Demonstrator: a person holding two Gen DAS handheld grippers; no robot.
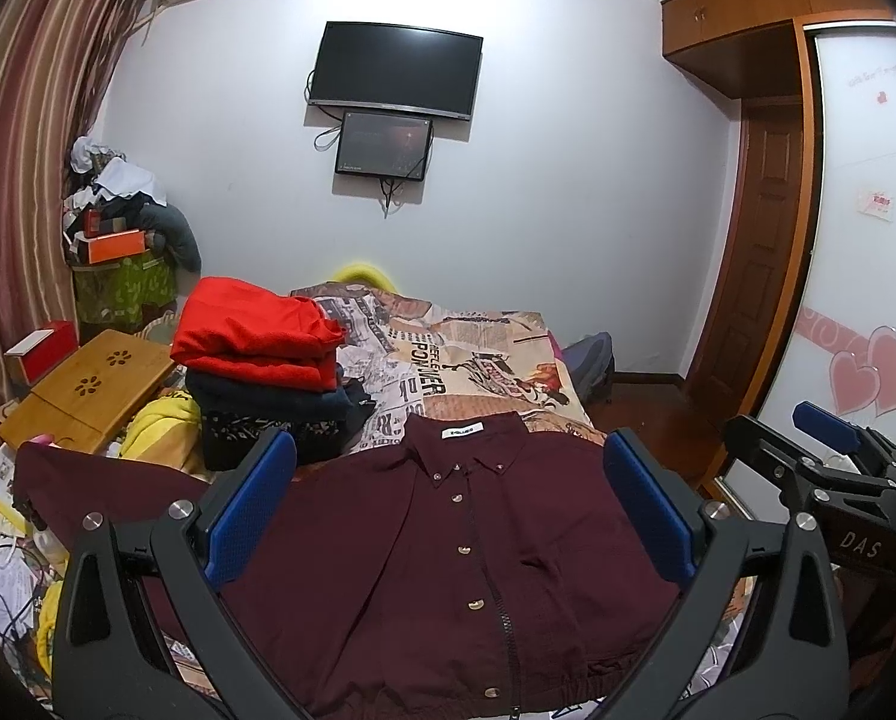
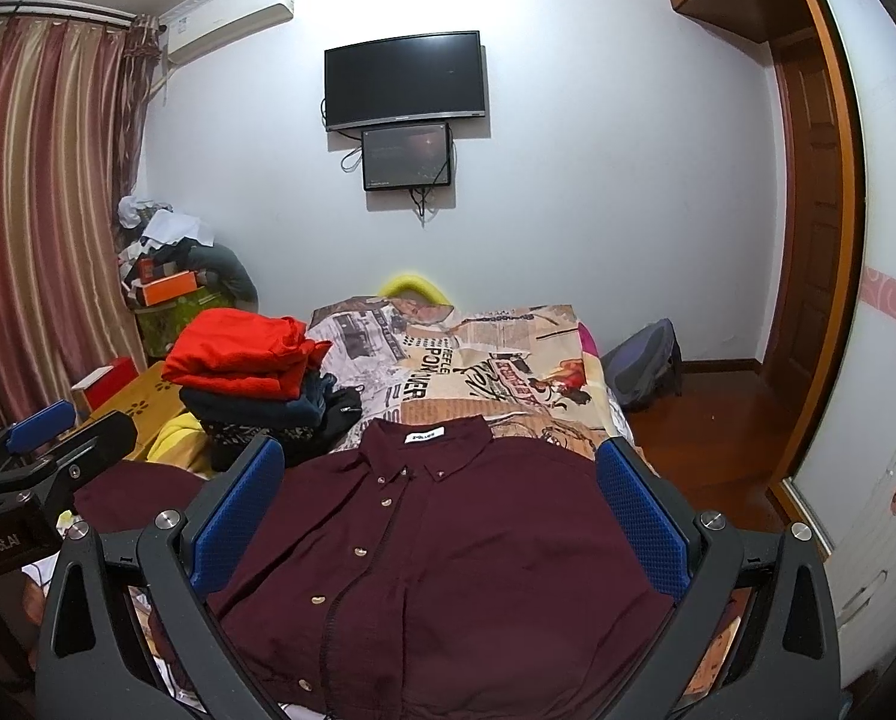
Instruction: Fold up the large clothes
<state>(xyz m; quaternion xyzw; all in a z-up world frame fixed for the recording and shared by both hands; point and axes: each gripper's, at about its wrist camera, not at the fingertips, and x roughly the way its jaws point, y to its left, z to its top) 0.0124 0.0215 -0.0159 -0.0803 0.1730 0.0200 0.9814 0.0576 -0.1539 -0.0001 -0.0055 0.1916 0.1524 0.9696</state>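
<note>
Bedroom walls are showing pale, with a dark television [image 1: 395, 69] mounted above a smaller screen [image 1: 383, 146] and striped curtains [image 1: 22, 120] hanging at the left. I am looking down onto a bed whose newsprint-patterned bedspread [image 1: 478, 360] is carrying the work.

A maroon button-up shirt [image 1: 448, 558] is lying front-up on the near part of the bed, collar pointing away from me, its white neck label [image 1: 463, 431] facing up. One sleeve [image 1: 106, 480] is trailing off to the left, over the bed's cluttered edge.

I am holding the left tongs [image 1: 448, 510] released, jaws spread wide, hovering above the shirt; through their camera the blue pads are framing the shirt's chest and placket between them. The right tongs [image 2: 442, 516] are likewise released, jaws wide apart, hanging over the same garment with the button row sitting left of centre between the pads. Neither pair is touching cloth as far as I can tell.

Beyond the left pad, a stack of folded clothes [image 1: 262, 354], red on top of dark items, is sitting near the shirt's left shoulder. A wooden lap tray [image 1: 88, 390] is lying further left.
</note>
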